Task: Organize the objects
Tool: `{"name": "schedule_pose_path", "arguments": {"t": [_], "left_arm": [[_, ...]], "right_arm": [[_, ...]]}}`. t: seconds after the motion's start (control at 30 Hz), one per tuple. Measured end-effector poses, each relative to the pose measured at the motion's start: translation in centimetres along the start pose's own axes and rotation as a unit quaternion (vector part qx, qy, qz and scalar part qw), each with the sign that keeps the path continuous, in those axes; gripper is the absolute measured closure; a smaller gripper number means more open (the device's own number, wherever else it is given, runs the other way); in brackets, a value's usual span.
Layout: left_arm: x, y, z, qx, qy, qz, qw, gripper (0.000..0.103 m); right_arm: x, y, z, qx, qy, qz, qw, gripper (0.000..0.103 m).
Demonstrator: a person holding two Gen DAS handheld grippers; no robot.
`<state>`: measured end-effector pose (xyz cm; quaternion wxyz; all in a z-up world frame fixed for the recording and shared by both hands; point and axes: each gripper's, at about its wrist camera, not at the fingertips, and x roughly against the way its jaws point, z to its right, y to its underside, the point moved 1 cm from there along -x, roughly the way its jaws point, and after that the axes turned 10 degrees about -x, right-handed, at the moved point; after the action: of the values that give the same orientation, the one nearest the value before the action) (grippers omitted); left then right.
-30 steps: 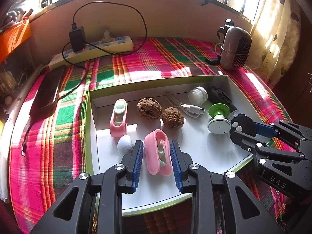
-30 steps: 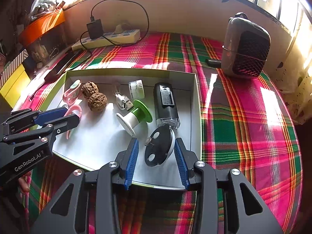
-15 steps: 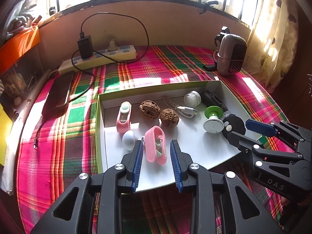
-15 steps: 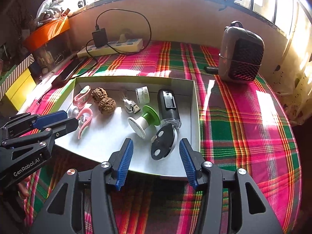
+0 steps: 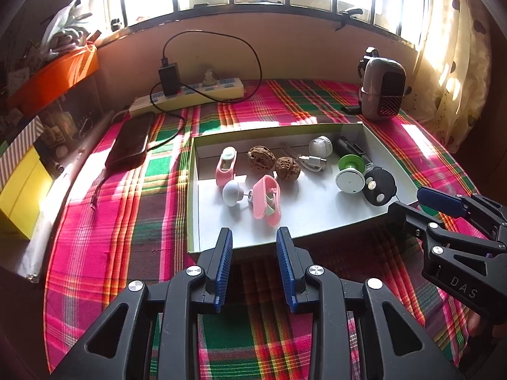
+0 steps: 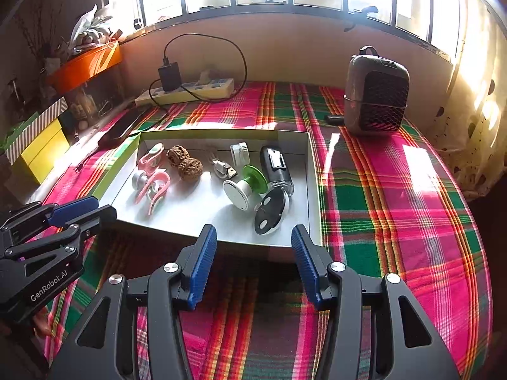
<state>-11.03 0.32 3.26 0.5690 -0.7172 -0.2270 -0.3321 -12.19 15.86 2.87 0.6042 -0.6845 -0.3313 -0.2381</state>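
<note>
Plaid-covered counter (image 6: 396, 190), items seen gathered in tray (image 6: 312, 190); both hand-held grippers (image 5: 254, 264) (image 6: 253, 262) apart, empty; sorting judged done, no further pick needed.

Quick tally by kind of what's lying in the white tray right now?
Pink clips: 2
Walnuts: 2
White round caps: 2
USB cable: 1
Green-and-white spool: 1
Black disc: 1
Black device: 1
Total: 10
</note>
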Motion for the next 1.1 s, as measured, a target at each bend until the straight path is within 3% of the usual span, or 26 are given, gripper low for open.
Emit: {"name": "schedule_pose_path", "arguments": {"t": [0.8,1.1], "left_arm": [[-0.5,5.1,1.0,0.022,-0.008,-0.044,0.9988,0.076],[-0.3,5.5,1.1,0.030,-0.006,-0.035,0.9989,0.076]], "right_arm": [[-1.1,4.4,0.4,0.008,0.026,-0.044,0.999,0.052],[-0.6,4.9,0.7,0.004,0.030,-0.040,0.999,0.049]]}}
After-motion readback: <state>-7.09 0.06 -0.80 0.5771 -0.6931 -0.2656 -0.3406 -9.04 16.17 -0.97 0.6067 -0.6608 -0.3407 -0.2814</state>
